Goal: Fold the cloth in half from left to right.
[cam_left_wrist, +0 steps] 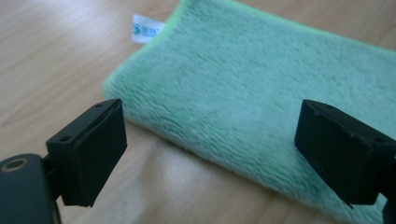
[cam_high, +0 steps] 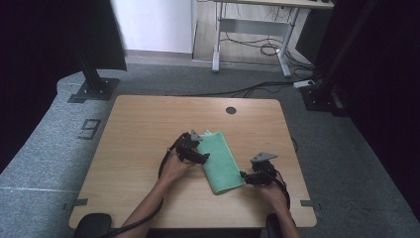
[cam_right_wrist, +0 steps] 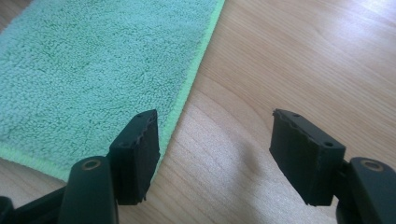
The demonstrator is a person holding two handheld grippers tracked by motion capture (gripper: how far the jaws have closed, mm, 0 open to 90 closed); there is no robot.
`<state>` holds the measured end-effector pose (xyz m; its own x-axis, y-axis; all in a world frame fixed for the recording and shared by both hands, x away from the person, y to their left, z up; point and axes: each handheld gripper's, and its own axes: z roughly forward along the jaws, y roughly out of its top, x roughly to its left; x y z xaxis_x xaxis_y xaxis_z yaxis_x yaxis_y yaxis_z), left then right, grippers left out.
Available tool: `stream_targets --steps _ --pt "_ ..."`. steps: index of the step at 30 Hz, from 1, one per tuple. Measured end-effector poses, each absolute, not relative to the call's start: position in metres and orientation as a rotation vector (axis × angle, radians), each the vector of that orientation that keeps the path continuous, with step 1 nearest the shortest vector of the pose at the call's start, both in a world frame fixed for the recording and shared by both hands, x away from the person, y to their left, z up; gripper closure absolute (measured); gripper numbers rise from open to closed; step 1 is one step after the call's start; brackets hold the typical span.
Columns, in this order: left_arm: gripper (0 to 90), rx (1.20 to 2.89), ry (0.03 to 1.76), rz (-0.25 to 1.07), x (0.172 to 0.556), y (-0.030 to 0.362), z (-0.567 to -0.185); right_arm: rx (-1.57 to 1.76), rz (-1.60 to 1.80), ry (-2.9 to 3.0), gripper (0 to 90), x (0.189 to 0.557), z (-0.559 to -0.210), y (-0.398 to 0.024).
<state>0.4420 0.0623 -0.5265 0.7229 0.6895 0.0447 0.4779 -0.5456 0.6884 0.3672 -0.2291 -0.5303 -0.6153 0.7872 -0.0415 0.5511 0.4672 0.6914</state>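
A folded green towel (cam_high: 220,161) lies flat on the wooden table (cam_high: 143,124), its long side running from far left to near right. My left gripper (cam_high: 202,149) sits at the towel's left long edge, and in the left gripper view its jaws (cam_left_wrist: 210,154) stand open just above the wood with the towel (cam_left_wrist: 261,84) and its white label (cam_left_wrist: 144,29) ahead. My right gripper (cam_high: 245,177) is at the towel's near right corner. It is open (cam_right_wrist: 215,144), with one jaw over the towel's (cam_right_wrist: 93,70) bright green hem and the other over bare wood. Nothing is held.
A round cable hole (cam_high: 231,110) sits near the table's far edge. Black stand bases (cam_high: 91,89) rest on the grey carpet to the left and right, and a white desk frame (cam_high: 252,34) with cables stands behind.
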Motion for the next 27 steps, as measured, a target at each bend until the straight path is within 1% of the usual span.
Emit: stream_targets --steps 10,22,27 --pt "8.7 2.297 0.882 0.431 0.421 0.060 -0.536 1.123 0.925 2.403 31.4 0.369 -0.540 -0.227" --pt "8.8 2.315 0.916 0.455 0.422 0.067 -0.540 1.089 0.960 2.434 31.7 0.364 -0.542 -0.219" --pt "8.9 2.297 0.955 0.435 0.425 0.078 -0.541 1.051 0.974 2.456 31.7 0.361 -0.543 -0.209"
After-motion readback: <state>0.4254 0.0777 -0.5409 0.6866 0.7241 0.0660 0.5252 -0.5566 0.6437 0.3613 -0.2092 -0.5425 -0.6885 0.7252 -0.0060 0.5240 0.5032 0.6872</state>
